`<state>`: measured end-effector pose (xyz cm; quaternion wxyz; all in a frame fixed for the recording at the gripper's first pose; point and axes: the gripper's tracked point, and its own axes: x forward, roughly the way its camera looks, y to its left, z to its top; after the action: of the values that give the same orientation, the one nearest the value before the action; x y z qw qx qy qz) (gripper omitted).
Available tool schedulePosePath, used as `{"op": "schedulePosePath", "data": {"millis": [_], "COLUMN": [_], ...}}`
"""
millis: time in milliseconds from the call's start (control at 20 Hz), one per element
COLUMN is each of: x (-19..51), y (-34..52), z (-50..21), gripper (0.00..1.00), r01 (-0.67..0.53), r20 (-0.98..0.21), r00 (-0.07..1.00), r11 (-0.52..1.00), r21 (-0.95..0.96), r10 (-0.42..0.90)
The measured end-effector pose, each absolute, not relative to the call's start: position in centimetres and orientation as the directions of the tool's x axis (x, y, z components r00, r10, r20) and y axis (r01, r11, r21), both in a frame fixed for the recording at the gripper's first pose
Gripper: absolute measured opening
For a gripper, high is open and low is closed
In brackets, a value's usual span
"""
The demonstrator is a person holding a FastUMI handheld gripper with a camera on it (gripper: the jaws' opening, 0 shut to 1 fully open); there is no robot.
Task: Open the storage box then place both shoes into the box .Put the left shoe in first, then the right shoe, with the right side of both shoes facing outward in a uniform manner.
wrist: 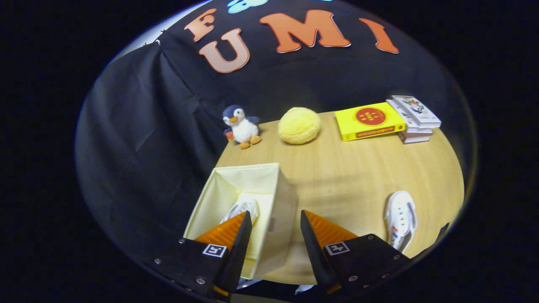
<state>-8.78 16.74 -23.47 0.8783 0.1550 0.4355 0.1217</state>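
One camera, gripper view. Gripper (276, 227) hangs over the near edge of the desk (345, 176), jaws spread wide with nothing between them but the right wall of the storage box (269, 198); neither finger presses on that wall, so nothing is held.

Storage box: cream fabric, top open, sits at the near-left corner of the desk. Its right wall runs up through the gap in the jaws. Left finger sits over the box interior, right finger over bare desk just right of the box.

One white shoe (243, 209) lies inside the box on its floor, partly hidden behind the left fingertip. Which way it faces cannot be told.

Second white shoe (401, 219) lies on the desk well to the right of the box, beyond the right finger, near the desk's right edge. It has a red and blue stripe on the side and its length runs roughly away from the camera.

Beyond the box, at the far edge of the desk: a plush penguin (241, 125) nearest in line with the box, a yellow fluffy ball (299, 125) just right of it, then a yellow book (369, 120) lying flat, touching a small stack of books (414, 118) furthest right from the box.
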Motion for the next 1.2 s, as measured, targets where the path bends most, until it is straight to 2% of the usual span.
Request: {"op": "schedulePosePath", "data": {"millis": [150,300,450,700,900,1200], "x": [-10.7,-13.9,-16.3,-17.1,-16.8,-14.6], "y": [8.6,2.1,-1.7,-3.9,-4.7,-4.8], "z": [-26.6,-30.0,-32.8,-36.9,-39.6,-42.0], "gripper": [0.75,0.77,0.77,0.77,0.73,0.55], "r01": [-0.003,0.06,0.086,0.024,-0.047,-0.087], "r20": [-0.768,-0.822,-0.853,-0.873,-0.885,-0.88], "r00": [0.609,0.565,0.522,0.487,0.466,0.474], "r11": [0.969,0.989,0.993,1.0,0.998,0.995], "r21": [0.247,0.133,0.082,0.009,-0.047,-0.047], "r10": [0.198,0.076,0.026,-0.004,-0.02,-0.001]}}
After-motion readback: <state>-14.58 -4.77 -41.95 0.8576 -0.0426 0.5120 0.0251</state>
